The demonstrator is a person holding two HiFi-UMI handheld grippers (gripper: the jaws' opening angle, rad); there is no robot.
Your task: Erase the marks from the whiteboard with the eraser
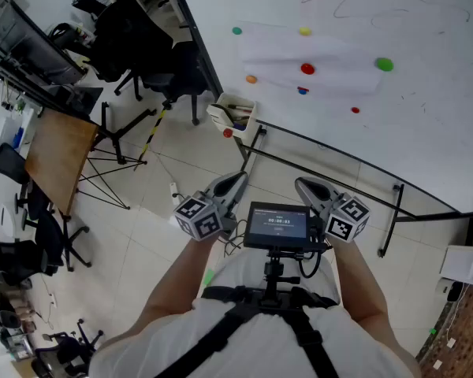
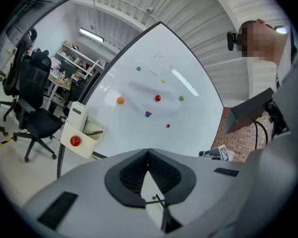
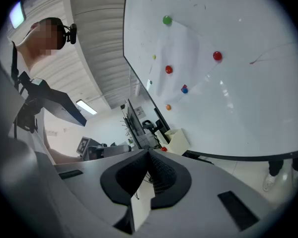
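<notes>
2 grippers (image 1: 238, 181) (image 1: 303, 186), 1 whiteboard (image 1: 426, 124)

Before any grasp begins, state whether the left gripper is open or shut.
Shut and empty. On the grey left gripper, the black ribbed fingers touch at their tips, nothing between them.

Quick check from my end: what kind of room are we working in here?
Probably an office or lab workspace: a large freestanding whiteboard dotted with coloured magnets, black office chairs on a tiled floor, and a wooden desk near a monitor.
</notes>
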